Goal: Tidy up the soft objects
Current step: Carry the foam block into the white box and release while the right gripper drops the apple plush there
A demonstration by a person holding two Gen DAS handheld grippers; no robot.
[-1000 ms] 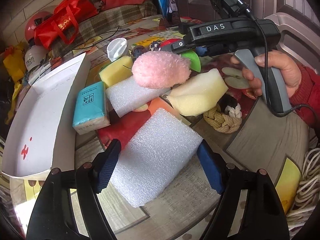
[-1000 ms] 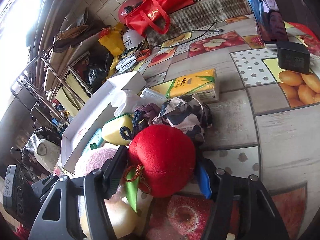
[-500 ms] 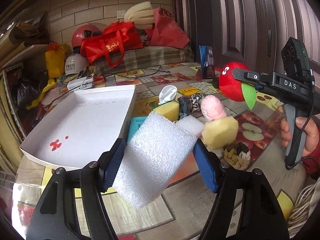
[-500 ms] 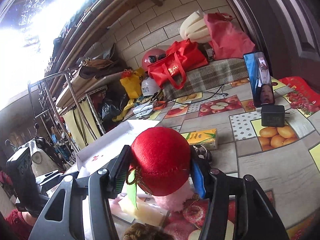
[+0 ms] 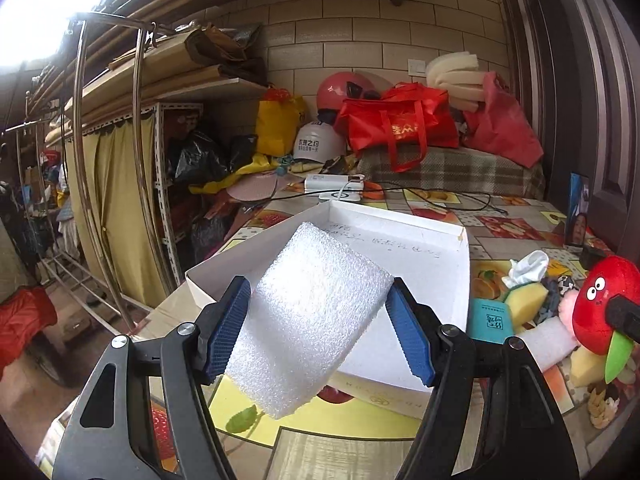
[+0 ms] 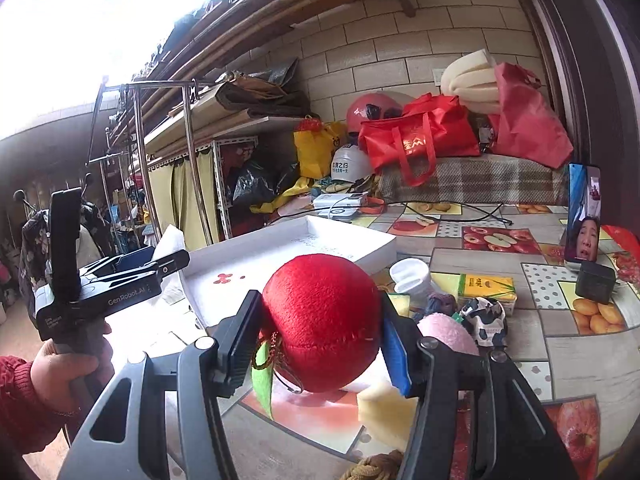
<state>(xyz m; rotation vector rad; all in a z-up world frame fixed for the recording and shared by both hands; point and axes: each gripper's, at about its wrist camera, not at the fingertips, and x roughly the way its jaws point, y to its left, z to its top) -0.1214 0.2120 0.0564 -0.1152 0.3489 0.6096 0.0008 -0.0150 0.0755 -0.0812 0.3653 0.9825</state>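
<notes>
- One white foam block (image 5: 312, 320), rectangular with a pebbled, closed-cell skin, sits tilted in the left hand-held gripper (image 5: 318, 326); both blue ribbed pads (image 5: 228, 328) press its sides, and it hangs over the near left corner of the white tray (image 5: 436, 280).
- The white tray is one shallow cardboard box with low walls, lying on the surface (image 5: 516, 216), which wears a glossy fruit-print cloth.
- Just right of the tray lies a heap: one teal tissue pack (image 5: 490, 320), one yellow sponge wedge (image 5: 528, 300), one pink fluffy ball (image 6: 444, 330), one knotted rope toy (image 5: 600, 404).
- One red plush apple (image 6: 324, 320), round and velvety with a green felt leaf, is pinched between the pads of the right hand-held gripper (image 6: 320, 332), held right of the tray above the heap.
</notes>
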